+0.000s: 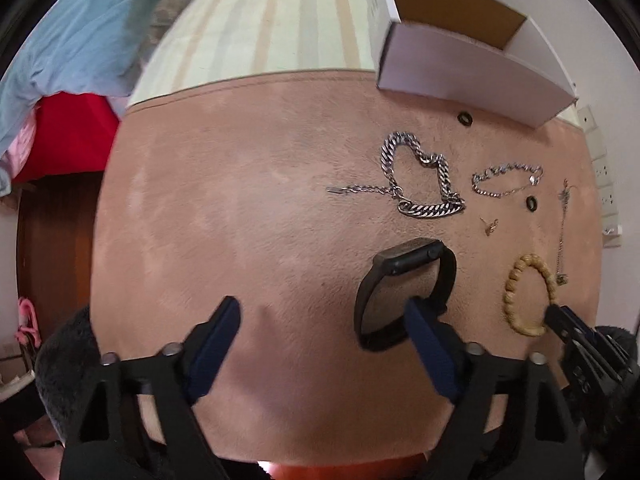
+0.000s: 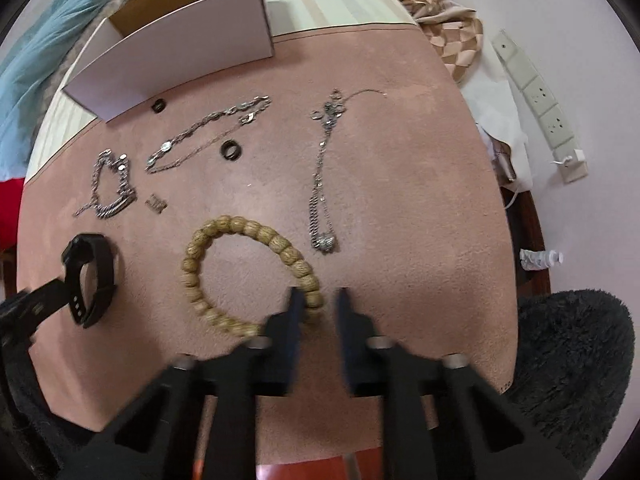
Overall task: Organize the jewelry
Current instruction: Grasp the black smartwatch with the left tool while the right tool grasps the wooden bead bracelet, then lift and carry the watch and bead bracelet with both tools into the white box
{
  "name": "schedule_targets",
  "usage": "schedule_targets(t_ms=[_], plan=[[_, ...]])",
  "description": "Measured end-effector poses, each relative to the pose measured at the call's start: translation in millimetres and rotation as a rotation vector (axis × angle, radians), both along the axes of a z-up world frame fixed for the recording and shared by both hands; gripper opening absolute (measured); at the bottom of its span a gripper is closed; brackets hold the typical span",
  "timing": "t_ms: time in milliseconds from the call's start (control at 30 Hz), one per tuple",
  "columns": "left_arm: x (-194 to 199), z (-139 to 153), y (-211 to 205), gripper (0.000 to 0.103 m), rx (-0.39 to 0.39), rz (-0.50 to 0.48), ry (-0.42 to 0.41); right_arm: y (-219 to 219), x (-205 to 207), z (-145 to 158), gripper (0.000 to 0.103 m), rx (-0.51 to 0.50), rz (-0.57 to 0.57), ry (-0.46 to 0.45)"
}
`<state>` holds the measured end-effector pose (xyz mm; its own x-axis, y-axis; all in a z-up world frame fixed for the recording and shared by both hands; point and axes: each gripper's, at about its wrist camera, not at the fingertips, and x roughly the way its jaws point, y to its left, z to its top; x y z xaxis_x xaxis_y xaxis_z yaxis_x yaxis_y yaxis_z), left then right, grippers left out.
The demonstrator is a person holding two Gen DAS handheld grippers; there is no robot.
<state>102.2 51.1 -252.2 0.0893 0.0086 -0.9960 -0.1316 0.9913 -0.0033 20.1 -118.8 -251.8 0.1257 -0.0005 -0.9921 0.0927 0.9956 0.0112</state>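
Bead bracelet (image 2: 248, 272) between right jaws; watch (image 1: 404, 292) strap inside left jaws.

This looks like a room in a home, likely a bedroom or living space. A counter (image 1: 240, 200) covered with a pink plush cloth (image 2: 400, 200) over a striped one (image 1: 260, 20) carries personal jewelry beside an open cardboard box (image 1: 460, 64). Clothes or bedding in light blue (image 1: 80, 32) and red (image 1: 68, 132) lie heaped to one side, a white power strip (image 2: 540, 100) lies on the pale floor, and a dark fluffy cushion (image 2: 572, 360) sits nearby.
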Motion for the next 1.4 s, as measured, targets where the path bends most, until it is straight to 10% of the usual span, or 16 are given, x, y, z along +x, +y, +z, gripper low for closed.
schedule_targets(t_ms=[167, 400, 700, 1133, 1400], plan=[[0, -10, -6, 0.024, -0.045, -0.022, 0.013, -4, -9, 2, 0.010, 0.026, 0.014, 0.041], [-23, -15, -6, 0.005, -0.058, -0.025, -0.018, -11, -3, -1, 0.010, 0.025, 0.011, 0.030], [-66, -5, 1, 0.002, -0.057, 0.005, -0.106, 6, -5, 0, 0.010, -0.037, 0.057, -0.024], [-99, 51, 45, 0.002, -0.155, 0.037, -0.223, 6, 0, 65, 0.009, 0.147, 0.047, -0.183], [-78, 21, 49, 0.040, -0.212, -0.023, -0.103, 13, 11, 74, 0.009, 0.129, 0.083, -0.211]])
